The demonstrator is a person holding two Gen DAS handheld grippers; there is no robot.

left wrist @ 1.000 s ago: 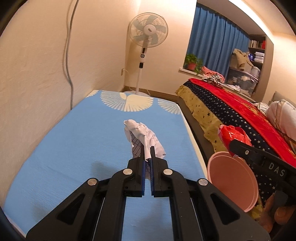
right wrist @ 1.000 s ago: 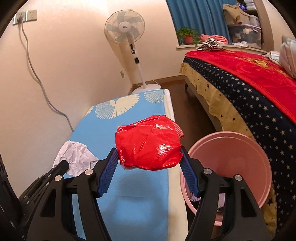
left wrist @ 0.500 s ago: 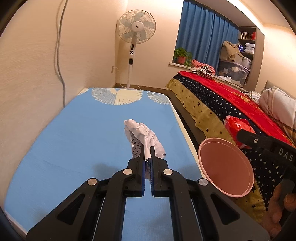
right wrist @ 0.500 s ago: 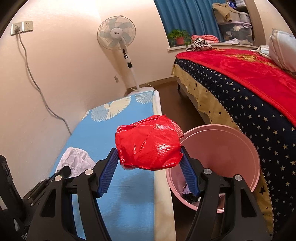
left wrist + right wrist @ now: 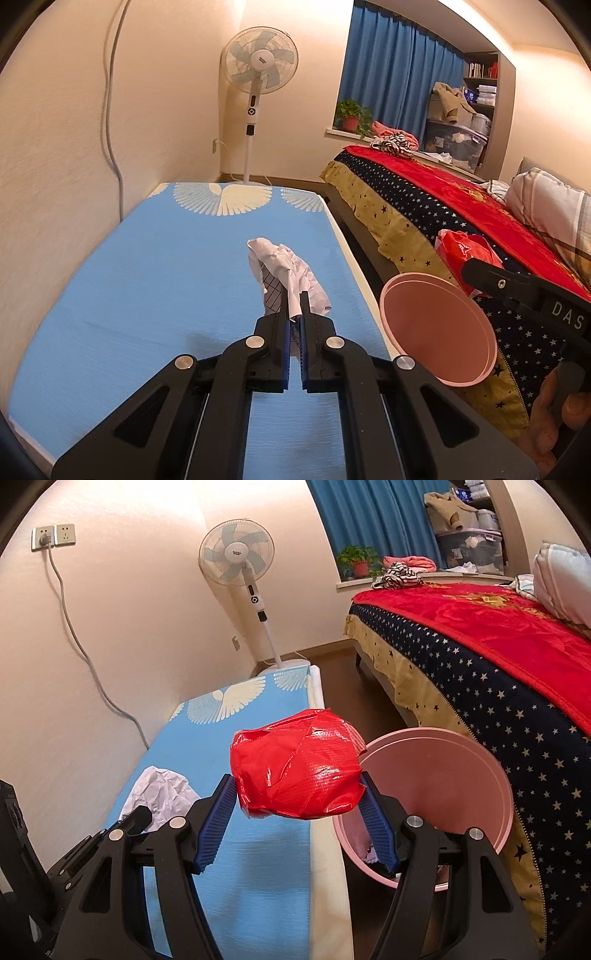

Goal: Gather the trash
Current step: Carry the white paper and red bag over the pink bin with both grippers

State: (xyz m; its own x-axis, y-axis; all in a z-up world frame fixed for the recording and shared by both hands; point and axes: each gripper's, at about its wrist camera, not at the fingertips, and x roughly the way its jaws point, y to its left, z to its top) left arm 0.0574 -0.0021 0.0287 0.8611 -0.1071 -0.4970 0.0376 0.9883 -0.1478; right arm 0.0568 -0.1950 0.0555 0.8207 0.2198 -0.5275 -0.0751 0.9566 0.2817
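Note:
My left gripper (image 5: pixel 294 299) is shut on a crumpled white paper (image 5: pixel 286 273), held above the blue mat (image 5: pixel 147 280). The same paper (image 5: pixel 159 794) shows at the lower left of the right wrist view, with the left gripper's black fingers just below it. My right gripper (image 5: pixel 297 779) is shut on a crumpled red plastic bag (image 5: pixel 297 771), held over the mat's right edge, just left of the pink bin (image 5: pixel 443 775). In the left wrist view the red bag (image 5: pixel 465 251) sits beyond the pink bin (image 5: pixel 436 332). Some trash lies at the bin's bottom.
A bed with a red and star-patterned cover (image 5: pixel 498 657) runs along the right, close behind the bin. A standing fan (image 5: pixel 258 74) is at the mat's far end. A cable (image 5: pixel 74 627) hangs down the left wall. A person's hand (image 5: pixel 561 413) holds the right gripper.
Both grippers have swung slightly, keeping their loads. In the right wrist view the pink bin has shifted from the right side to closer under the red bag.

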